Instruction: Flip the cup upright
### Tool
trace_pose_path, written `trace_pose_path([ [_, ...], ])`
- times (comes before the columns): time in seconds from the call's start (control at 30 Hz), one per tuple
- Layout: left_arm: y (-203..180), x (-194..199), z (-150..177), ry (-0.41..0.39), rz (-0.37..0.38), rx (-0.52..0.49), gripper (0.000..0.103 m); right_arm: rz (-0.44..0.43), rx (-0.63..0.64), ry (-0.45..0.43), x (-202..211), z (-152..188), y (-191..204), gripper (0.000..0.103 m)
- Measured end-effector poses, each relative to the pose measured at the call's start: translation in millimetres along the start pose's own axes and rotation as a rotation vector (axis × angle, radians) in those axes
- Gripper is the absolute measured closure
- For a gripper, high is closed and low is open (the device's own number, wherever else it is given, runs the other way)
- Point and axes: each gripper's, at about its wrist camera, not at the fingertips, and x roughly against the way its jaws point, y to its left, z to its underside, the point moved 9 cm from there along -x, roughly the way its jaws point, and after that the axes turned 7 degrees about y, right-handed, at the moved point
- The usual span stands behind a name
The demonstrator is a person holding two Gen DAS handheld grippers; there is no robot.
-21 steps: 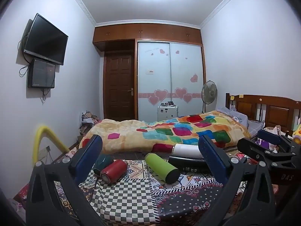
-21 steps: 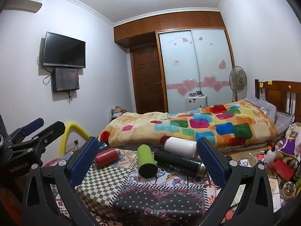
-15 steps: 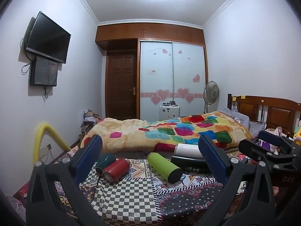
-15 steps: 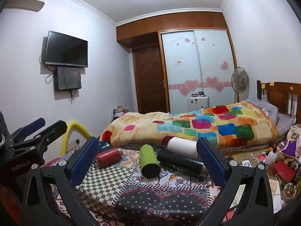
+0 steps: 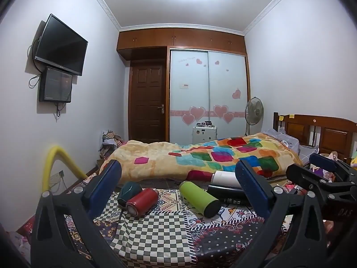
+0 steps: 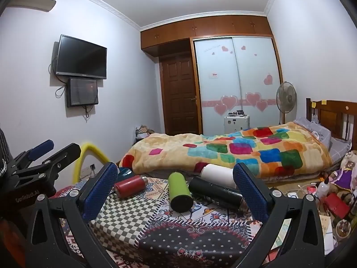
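Several cups lie on their sides on a patchwork-covered table (image 5: pixel 154 239): a dark teal cup (image 5: pixel 129 189), a red cup (image 5: pixel 142 202), a green cup (image 5: pixel 198 198), a black cup (image 5: pixel 225 195) and a white cup (image 5: pixel 224 177). The right wrist view shows the same row: red cup (image 6: pixel 129 186), green cup (image 6: pixel 178 192), black cup (image 6: pixel 214 193), white cup (image 6: pixel 217 174). My left gripper (image 5: pixel 178 192) is open and empty, short of the cups. My right gripper (image 6: pixel 175 192) is open and empty, facing the green cup. The other gripper shows at each view's side.
A bed with a colourful blanket (image 5: pixel 200 158) stands behind the table. A yellow foam-covered bar (image 5: pixel 55 163) is at the left. Clutter lies on the floor at the right (image 6: pixel 330 198). A wall TV (image 5: pixel 60 47), door and wardrobe are farther off.
Both views have tilted and shifted slightly; the cups sit a little lower and nearer in frame. Both grippers stay open and no cup has moved.
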Motion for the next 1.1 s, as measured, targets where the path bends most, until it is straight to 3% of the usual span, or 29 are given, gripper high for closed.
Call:
trace_pose_path([
  [1.1,-3.5,6.7,-4.5,-0.016,0.015,-0.001,0.0,-0.001,0.0,-0.01,2.8,-7.3,5.0,0.0],
])
